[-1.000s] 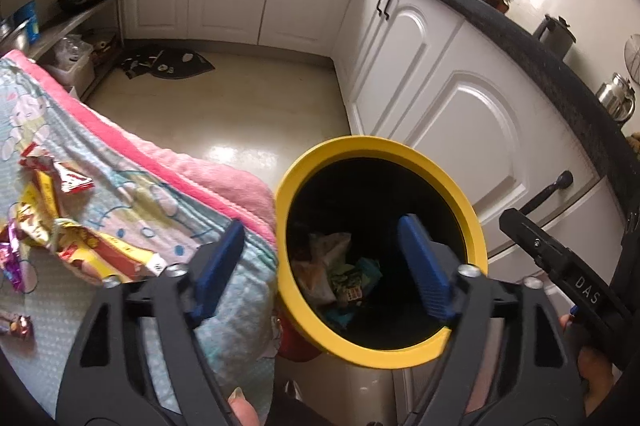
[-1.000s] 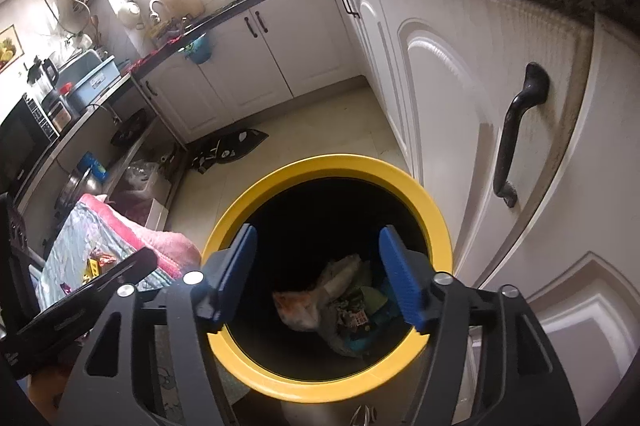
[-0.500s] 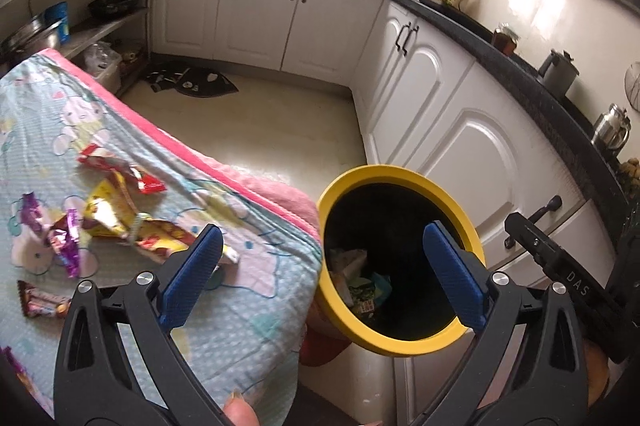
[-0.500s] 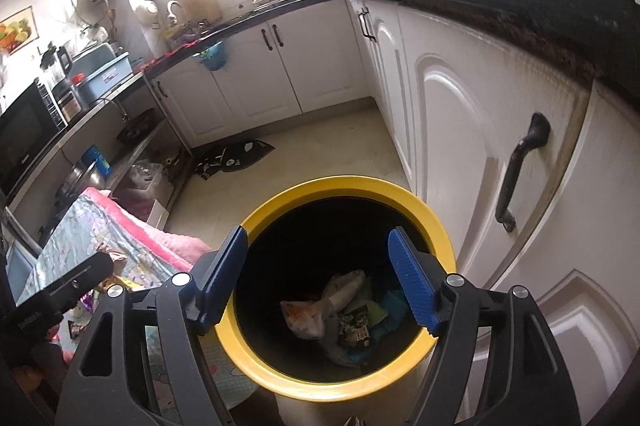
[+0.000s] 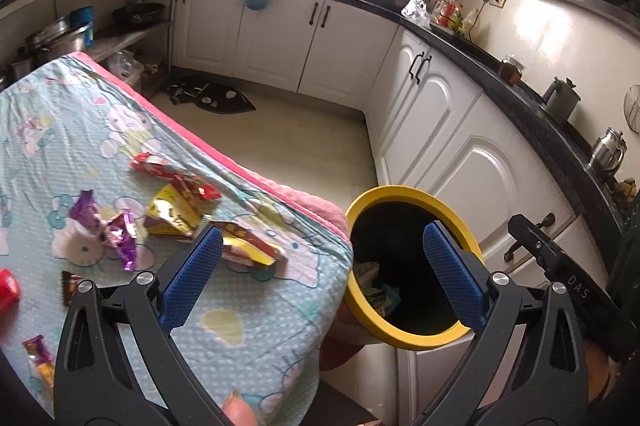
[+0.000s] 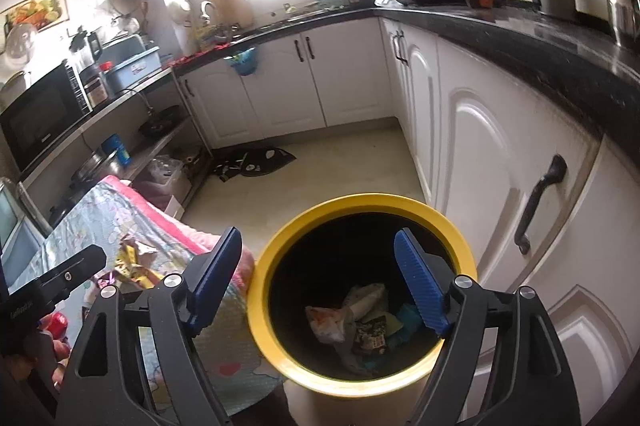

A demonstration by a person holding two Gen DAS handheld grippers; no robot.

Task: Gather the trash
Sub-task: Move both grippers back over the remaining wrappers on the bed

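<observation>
A yellow-rimmed black bin (image 5: 416, 340) stands beside the table; several wrappers (image 6: 360, 322) lie in its bottom, and its rim (image 6: 262, 330) shows in the right wrist view. Several wrappers lie on the table's patterned cloth: red and yellow ones (image 5: 176, 214), purple ones (image 5: 120, 230), one near the corner (image 5: 250, 246). My left gripper (image 5: 320, 274) is open and empty, over the table corner and bin edge. My right gripper (image 6: 320, 282) is open and empty above the bin.
The table's cloth (image 5: 52, 129) has a pink edge (image 5: 280, 189) next to the bin. White cabinets (image 6: 480, 161) with black handles stand close to the right of the bin. A dark mat (image 5: 212, 97) lies on the floor beyond.
Both grippers have risen and pulled back from the bin. The left gripper has swung left, bringing the table and its wrappers into view, and its jaws have opened wider.
</observation>
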